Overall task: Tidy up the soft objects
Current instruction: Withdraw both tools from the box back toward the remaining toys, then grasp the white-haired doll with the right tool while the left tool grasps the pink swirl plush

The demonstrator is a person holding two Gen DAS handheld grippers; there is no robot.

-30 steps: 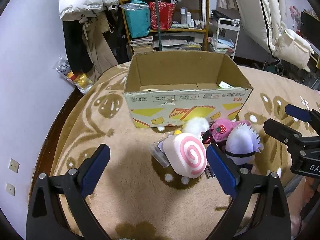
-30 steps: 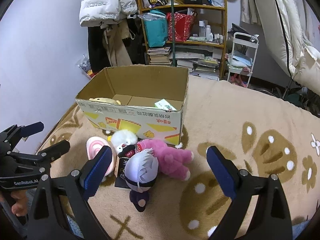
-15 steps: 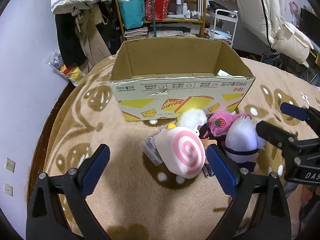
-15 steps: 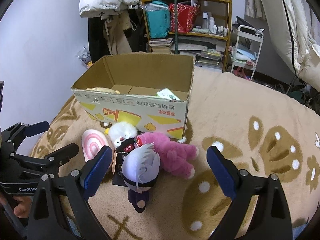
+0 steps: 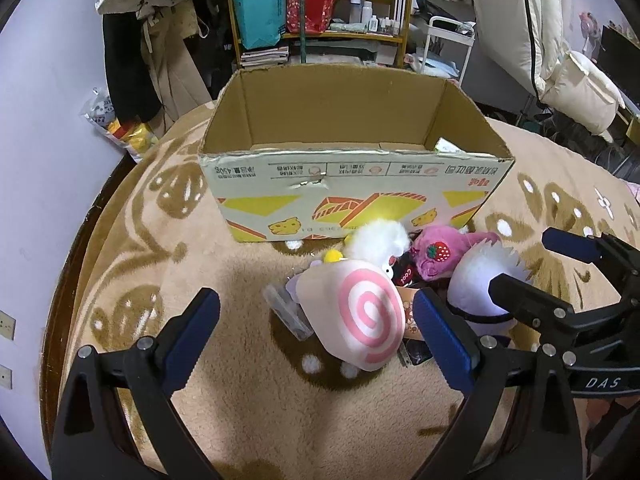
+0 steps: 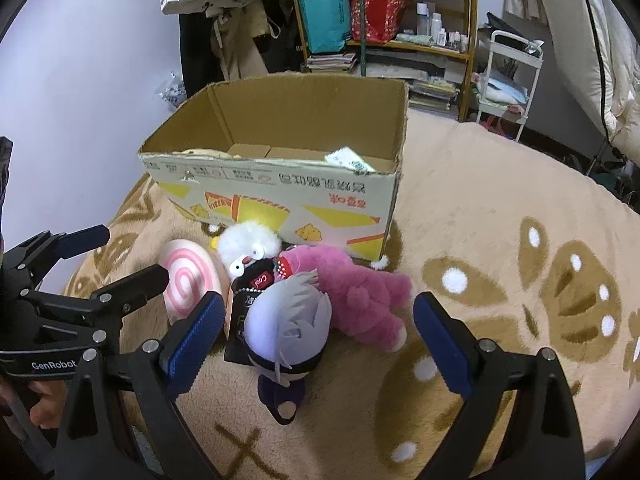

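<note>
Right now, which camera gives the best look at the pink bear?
The right wrist view: the pink bear lies there nearly whole, head to feet, beside the box. The left wrist view shows only its head, the rest hidden behind the white-haired doll.

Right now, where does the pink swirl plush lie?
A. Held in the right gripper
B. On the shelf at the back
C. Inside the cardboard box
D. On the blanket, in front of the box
D: the swirl plush rests on the blanket just in front of the box, between the open fingers of the left gripper; the right gripper is open too and holds nothing.
</note>
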